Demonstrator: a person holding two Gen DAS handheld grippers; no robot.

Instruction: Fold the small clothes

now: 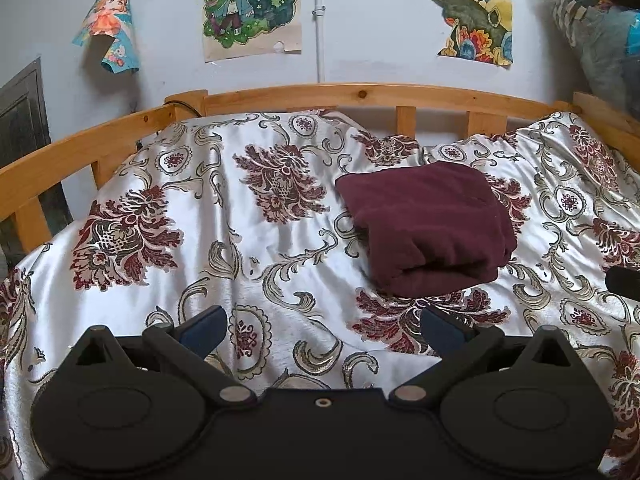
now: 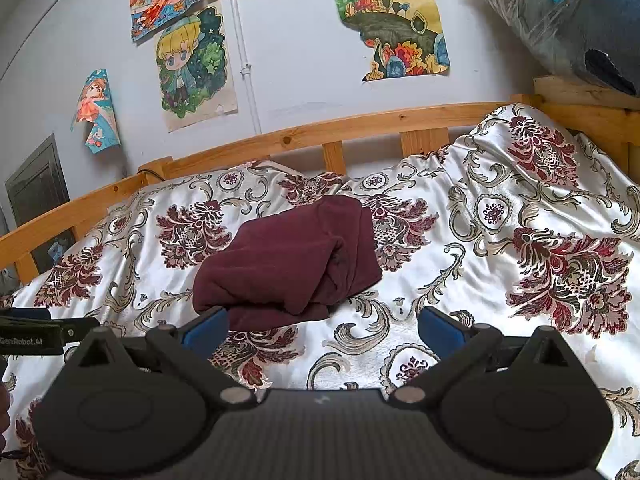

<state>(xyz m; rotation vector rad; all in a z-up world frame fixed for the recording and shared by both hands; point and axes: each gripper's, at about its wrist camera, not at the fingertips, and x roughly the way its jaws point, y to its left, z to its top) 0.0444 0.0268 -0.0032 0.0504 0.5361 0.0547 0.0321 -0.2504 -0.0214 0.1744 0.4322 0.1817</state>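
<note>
A maroon garment (image 1: 428,224) lies folded into a thick, compact bundle on the floral bed cover (image 1: 248,248). In the left wrist view it sits ahead and to the right of my left gripper (image 1: 323,330), which is open with nothing between its blue pads. From the right wrist view the same maroon garment (image 2: 288,260) rests just beyond and left of centre of my right gripper (image 2: 323,330), also open and holding nothing. The right gripper's left pad (image 2: 206,330) is close to the bundle's near edge. The left gripper's body (image 2: 44,330) shows at the left edge of that view.
A wooden bed rail (image 1: 360,96) runs along the far side of the bed, against a wall with drawings (image 1: 250,4). Plastic-wrapped bedding (image 2: 568,12) is stacked at the upper right. The cover (image 2: 520,240) is wrinkled and rises at the right.
</note>
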